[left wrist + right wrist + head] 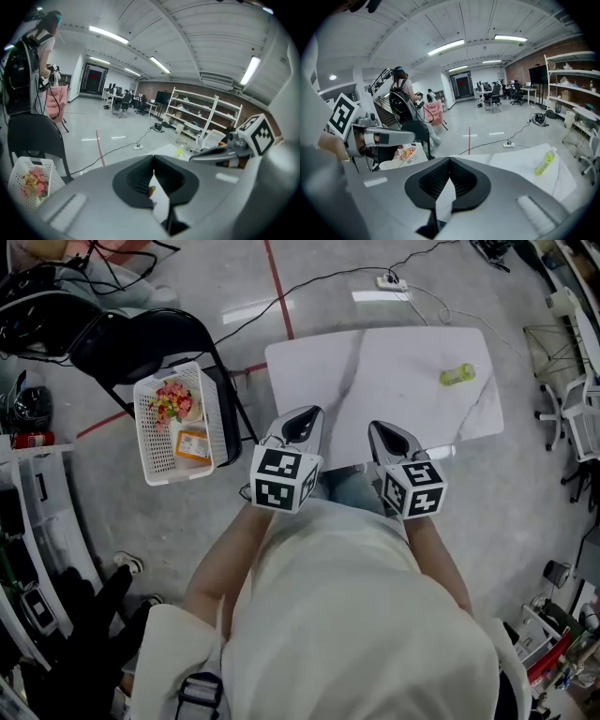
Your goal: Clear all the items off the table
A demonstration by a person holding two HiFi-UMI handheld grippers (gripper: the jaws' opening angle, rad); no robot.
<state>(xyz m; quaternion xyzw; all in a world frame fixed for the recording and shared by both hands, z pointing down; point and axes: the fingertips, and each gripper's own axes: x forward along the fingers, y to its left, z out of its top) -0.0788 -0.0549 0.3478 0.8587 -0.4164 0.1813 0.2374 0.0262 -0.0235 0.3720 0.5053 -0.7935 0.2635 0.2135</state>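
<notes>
The left gripper (307,414) and right gripper (382,427) hover over the near edge of the white table (375,362), jaws pressed together and holding nothing. A yellow-green bottle (457,375) lies on the table's far right, well apart from both. A white basket (153,463) sits on a black chair (141,338) to the left.

Right gripper (449,160) jaws together, empty; yellow bottle (545,162) on white table (513,164)
</notes>
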